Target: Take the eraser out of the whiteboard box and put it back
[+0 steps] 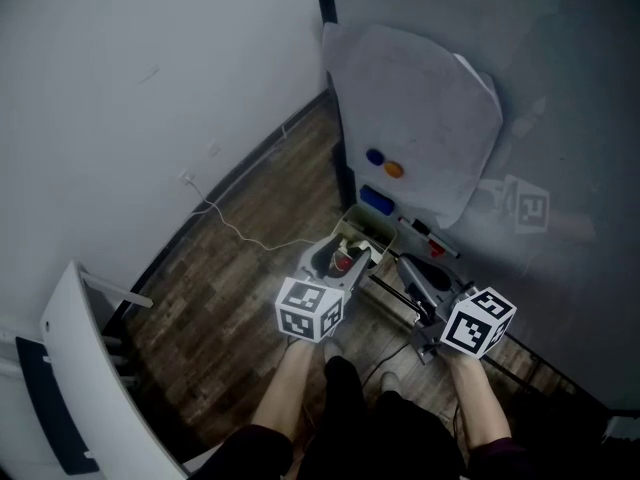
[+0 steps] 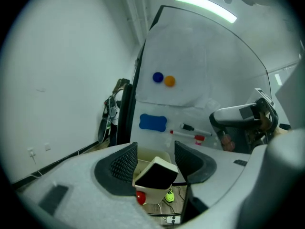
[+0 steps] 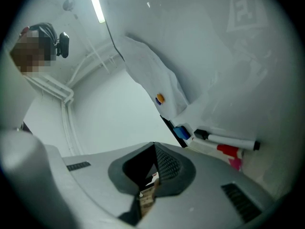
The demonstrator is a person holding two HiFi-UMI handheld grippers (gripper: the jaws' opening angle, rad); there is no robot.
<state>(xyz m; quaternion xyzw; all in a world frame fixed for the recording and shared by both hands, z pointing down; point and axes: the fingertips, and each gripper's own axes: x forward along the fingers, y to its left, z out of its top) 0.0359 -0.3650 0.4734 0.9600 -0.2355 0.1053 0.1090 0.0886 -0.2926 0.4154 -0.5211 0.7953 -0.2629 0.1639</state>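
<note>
Left gripper (image 2: 156,142) at the box (image 2: 148,155), jaws spread astride the tilted eraser (image 2: 156,174): grab looks next, close and lift. Right gripper (image 3: 155,149) pinched together, empty.

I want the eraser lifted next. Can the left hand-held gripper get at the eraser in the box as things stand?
Probably yes. The left hand-held gripper has its jaws apart, and the eraser sticks up tilted from the open box between them, nothing covering it.
</note>
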